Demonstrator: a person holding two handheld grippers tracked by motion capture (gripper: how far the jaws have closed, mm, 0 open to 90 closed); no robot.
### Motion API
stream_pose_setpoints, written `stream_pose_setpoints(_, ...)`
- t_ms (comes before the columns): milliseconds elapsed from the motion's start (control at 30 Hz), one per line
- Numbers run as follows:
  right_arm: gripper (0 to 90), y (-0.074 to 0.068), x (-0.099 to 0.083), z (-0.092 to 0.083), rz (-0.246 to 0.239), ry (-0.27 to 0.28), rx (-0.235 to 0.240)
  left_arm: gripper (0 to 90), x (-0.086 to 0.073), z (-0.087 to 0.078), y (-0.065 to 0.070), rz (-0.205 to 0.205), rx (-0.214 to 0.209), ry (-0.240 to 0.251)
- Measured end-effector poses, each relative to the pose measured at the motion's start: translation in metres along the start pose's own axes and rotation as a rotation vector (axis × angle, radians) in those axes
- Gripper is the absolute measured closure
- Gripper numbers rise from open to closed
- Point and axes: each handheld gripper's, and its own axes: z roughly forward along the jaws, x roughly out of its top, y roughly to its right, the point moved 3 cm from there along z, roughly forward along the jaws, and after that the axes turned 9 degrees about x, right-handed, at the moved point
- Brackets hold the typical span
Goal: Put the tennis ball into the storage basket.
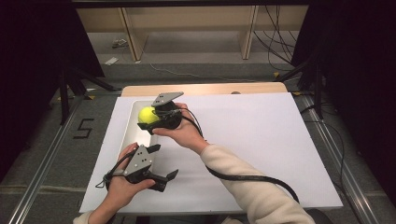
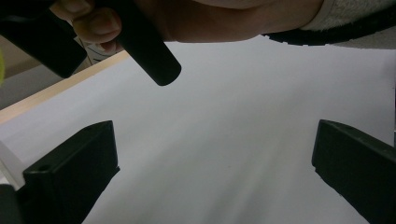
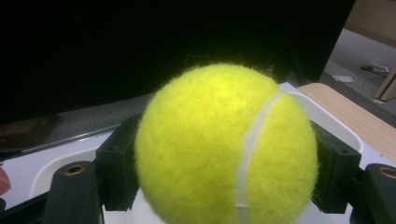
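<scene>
High view: tennis ball in right gripper above white tray.

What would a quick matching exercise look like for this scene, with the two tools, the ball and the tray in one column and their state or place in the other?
Column one:
1. left tool
2. right tool
3. tennis ball
4. white tray

Column two:
A. lies along the left edge of the white sheet
B. yellow, clamped between two black jaws
C. jaws wide apart, holding nothing, over the white sheet
D. shut on the ball, above the tray

Pairs: 1-C, 2-D, 3-B, 4-A
</scene>
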Motion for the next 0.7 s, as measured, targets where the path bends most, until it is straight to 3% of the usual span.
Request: stream_pose_setpoints(700, 26.3, 0.0035, 0.0009, 0.0105, 0.007, -0.019, 0.015, 0.0, -0.0001, -0.0002, 0.0005, 0.006, -0.003, 0.000)
